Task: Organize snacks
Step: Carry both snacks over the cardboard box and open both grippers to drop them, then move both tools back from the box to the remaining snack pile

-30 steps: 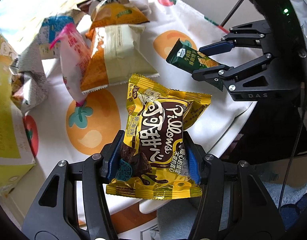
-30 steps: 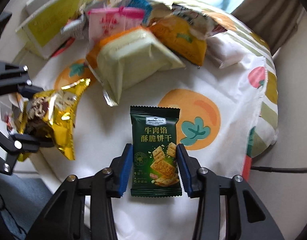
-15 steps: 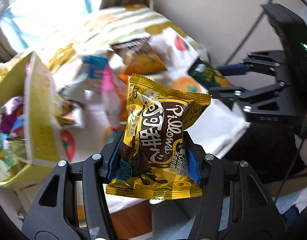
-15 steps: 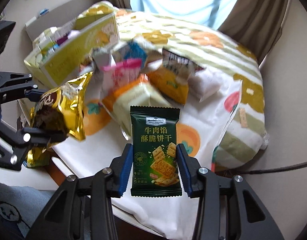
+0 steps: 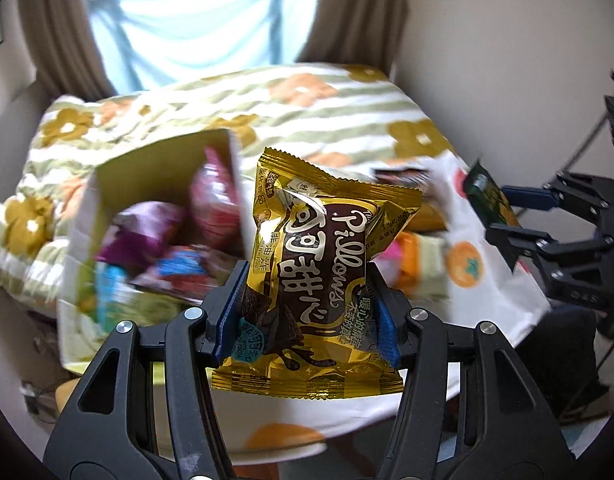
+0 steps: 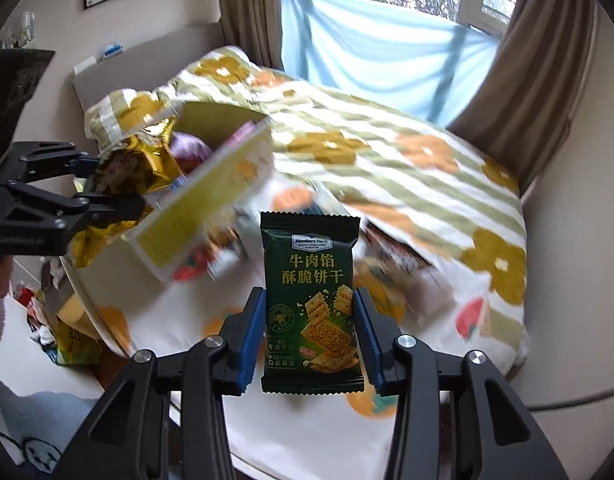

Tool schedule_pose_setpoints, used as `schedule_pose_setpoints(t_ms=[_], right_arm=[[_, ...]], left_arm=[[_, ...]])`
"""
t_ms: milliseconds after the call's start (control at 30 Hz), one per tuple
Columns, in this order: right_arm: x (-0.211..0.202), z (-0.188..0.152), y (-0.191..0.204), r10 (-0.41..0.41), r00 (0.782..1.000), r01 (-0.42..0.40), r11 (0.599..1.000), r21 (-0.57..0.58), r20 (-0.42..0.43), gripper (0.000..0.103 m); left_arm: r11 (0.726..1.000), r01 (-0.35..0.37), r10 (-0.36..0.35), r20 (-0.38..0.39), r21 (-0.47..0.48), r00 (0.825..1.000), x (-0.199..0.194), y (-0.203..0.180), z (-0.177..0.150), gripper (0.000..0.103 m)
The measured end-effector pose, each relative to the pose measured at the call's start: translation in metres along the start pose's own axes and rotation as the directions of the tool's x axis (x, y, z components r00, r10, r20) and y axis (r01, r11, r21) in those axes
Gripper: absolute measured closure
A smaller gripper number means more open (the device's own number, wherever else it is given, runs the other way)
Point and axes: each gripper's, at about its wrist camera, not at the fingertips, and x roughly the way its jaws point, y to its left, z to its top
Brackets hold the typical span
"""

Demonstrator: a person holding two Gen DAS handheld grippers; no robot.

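Observation:
My left gripper (image 5: 307, 312) is shut on a gold and brown Pillows snack pack (image 5: 327, 272) and holds it in the air in front of an open yellow-green box (image 5: 147, 200) that has several snacks in it. My right gripper (image 6: 311, 336) is shut on a dark green cracker pack (image 6: 311, 296), held up above the cloth. In the right wrist view the left gripper (image 6: 107, 188) with the gold pack (image 6: 143, 164) is at the left, beside the box (image 6: 211, 204). In the left wrist view the right gripper (image 5: 503, 216) holds the green pack (image 5: 487, 196) at the right.
A white cloth with orange fruit prints (image 6: 307, 432) covers the table, with loose snacks (image 6: 387, 280) blurred on it. A flowered striped blanket (image 6: 387, 152) lies behind. Curtains and a window (image 6: 387, 40) are at the back, a wall at the right.
Both grippers have risen and tilted up with their packs still held. The view has swung from the loose snacks on the cloth to the box, bed and window.

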Motion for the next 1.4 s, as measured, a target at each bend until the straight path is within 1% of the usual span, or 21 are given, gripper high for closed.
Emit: schedule_pose_setpoints(t_ms=[100, 133, 167, 267, 333, 400, 467, 533, 600, 633, 700, 767, 800, 900, 967, 1067, 1167, 1200, 1300, 1400], right_arm=[[0.004, 0.029, 0.026, 0.025, 0.999, -0.025, 1.000, 0.011, 0.030, 0.063], [0.007, 0.037, 0.034, 0.035, 0.999, -0.035, 0.999, 0.013, 0.037, 0.063], [0.010, 0.047, 0.044, 0.046, 0.998, -0.047, 0.999, 0.014, 0.044, 0.063], [0.029, 0.078, 0.077, 0.089, 0.995, -0.090, 0.996, 0.016, 0.050, 0.063], [0.041, 0.091, 0.096, 0.106, 0.993, -0.106, 0.994, 0.015, 0.047, 0.063], [0.055, 0.105, 0.119, 0.127, 0.991, -0.127, 0.992, 0.011, 0.038, 0.063], [0.069, 0.116, 0.140, 0.141, 0.990, -0.142, 0.990, 0.020, 0.024, 0.063], [0.081, 0.122, 0.152, 0.153, 0.988, -0.153, 0.987, 0.041, 0.010, 0.063], [0.093, 0.127, 0.164, 0.160, 0.987, -0.159, 0.985, 0.072, -0.007, 0.063], [0.097, 0.128, 0.168, 0.159, 0.987, -0.158, 0.984, 0.085, -0.013, 0.063], [0.106, 0.129, 0.175, 0.159, 0.987, -0.155, 0.981, 0.120, -0.027, 0.063], [0.111, 0.128, 0.178, 0.160, 0.986, -0.153, 0.978, 0.140, -0.040, 0.063], [0.114, 0.127, 0.179, 0.156, 0.986, -0.148, 0.978, 0.148, -0.049, 0.063], [0.120, 0.127, 0.181, 0.144, 0.987, -0.132, 0.979, 0.156, -0.069, 0.063], [0.121, 0.126, 0.180, 0.130, 0.989, -0.118, 0.980, 0.158, -0.073, 0.063], [0.123, 0.121, 0.180, 0.126, 0.990, -0.113, 0.979, 0.168, -0.069, 0.063], [0.129, 0.115, 0.181, 0.153, 0.986, -0.136, 0.970, 0.199, -0.072, 0.063], [0.132, 0.113, 0.182, 0.162, 0.984, -0.144, 0.968, 0.208, -0.075, 0.063], [0.138, 0.107, 0.183, 0.145, 0.986, -0.125, 0.968, 0.215, -0.080, 0.063], [0.142, 0.105, 0.181, 0.149, 0.987, -0.129, 0.960, 0.250, -0.062, 0.063]], left_arm=[[0.999, -0.024, 0.025, 0.008, -0.027, 1.000, -0.003, 0.037, 0.006, 0.051], [0.998, -0.049, 0.049, 0.013, -0.036, 0.999, -0.005, 0.056, 0.007, 0.051], [0.997, -0.062, 0.063, 0.014, -0.040, 0.998, -0.004, 0.067, 0.007, 0.051], [0.992, -0.100, 0.101, 0.011, -0.073, 0.995, -0.003, 0.112, 0.005, 0.051], [0.989, -0.112, 0.112, -0.001, -0.091, 0.994, -0.001, 0.142, 0.002, 0.051], [0.988, -0.123, 0.122, -0.015, -0.095, 0.992, 0.003, 0.163, -0.003, 0.051], [0.988, -0.126, 0.124, -0.028, -0.092, 0.992, 0.009, 0.178, -0.007, 0.051], [0.989, -0.118, 0.115, -0.044, -0.085, 0.992, 0.012, 0.192, -0.014, 0.051], [0.992, -0.096, 0.092, -0.055, -0.081, 0.994, 0.021, 0.200, -0.017, 0.051], [0.994, -0.072, 0.067, -0.054, -0.080, 0.996, 0.025, 0.204, -0.021, 0.051], [0.997, -0.044, 0.041, -0.050, -0.067, 0.998, 0.030, 0.208, -0.025, 0.043], [0.997, -0.060, 0.057, -0.059, -0.051, 0.997, 0.036, 0.213, -0.028, 0.007], [0.997, -0.063, 0.060, -0.053, -0.050, 0.997, 0.036, 0.214, -0.030, 0.004], [0.996, -0.040, 0.037, -0.038, -0.081, 0.999, 0.032, 0.218, -0.032, 0.003], [0.990, -0.049, 0.044, -0.041, -0.130, 0.998, 0.029, 0.226, -0.036, 0.003], [0.978, -0.039, 0.032, -0.034, -0.207, 0.999, 0.024, 0.235, -0.044, 0.003], [0.965, -0.044, 0.038, -0.028, -0.257, 0.999, 0.020, 0.236, -0.050, 0.003], [0.964, -0.046, 0.041, -0.023, -0.262, 0.999, 0.019, 0.236, -0.051, 0.003], [0.962, -0.059, 0.057, -0.014, -0.267, 0.998, 0.019, 0.235, -0.053, 0.003], [0.961, -0.053, 0.049, -0.022, -0.271, 0.999, 0.023, 0.234, -0.051, 0.003]])
